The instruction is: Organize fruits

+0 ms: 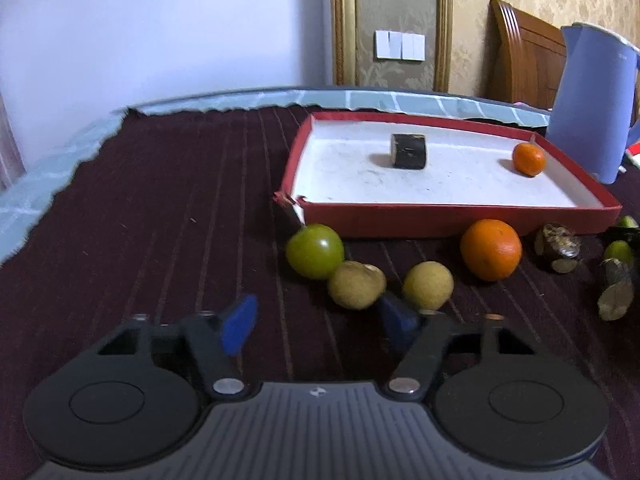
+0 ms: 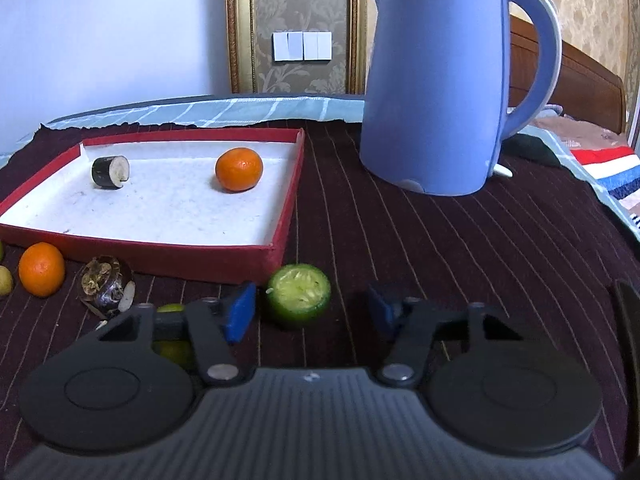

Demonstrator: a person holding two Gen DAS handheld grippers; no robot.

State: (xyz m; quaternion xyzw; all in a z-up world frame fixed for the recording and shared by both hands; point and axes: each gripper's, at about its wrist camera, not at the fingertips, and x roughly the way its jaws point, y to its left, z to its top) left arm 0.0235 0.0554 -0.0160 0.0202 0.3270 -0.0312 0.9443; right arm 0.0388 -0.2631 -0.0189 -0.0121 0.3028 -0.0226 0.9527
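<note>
A red tray [image 1: 440, 222] [image 2: 160, 258] with a white floor holds a small orange [image 1: 529, 159] [image 2: 239, 169] and a dark cut cylinder [image 1: 408, 151] [image 2: 110, 172]. In front of it on the dark cloth lie a green round fruit [image 1: 315, 251], two yellow fruits [image 1: 354, 284] [image 1: 428, 285], a bigger orange [image 1: 491, 249] [image 2: 41, 269] and a brown shrivelled fruit [image 1: 558, 247] [image 2: 105, 284]. My left gripper [image 1: 318, 322] is open, just short of the nearer yellow fruit. My right gripper [image 2: 311, 314] is open around a cut green fruit [image 2: 298, 300]; its pads do not press on it.
A tall blue kettle [image 2: 436, 80] [image 1: 588, 104] stands right of the tray. More green and cut pieces [image 1: 616, 288] lie at the far right of the left wrist view. Another green fruit [image 2: 172, 350] shows under my right gripper's left finger. The cloth ends at a ragged far edge.
</note>
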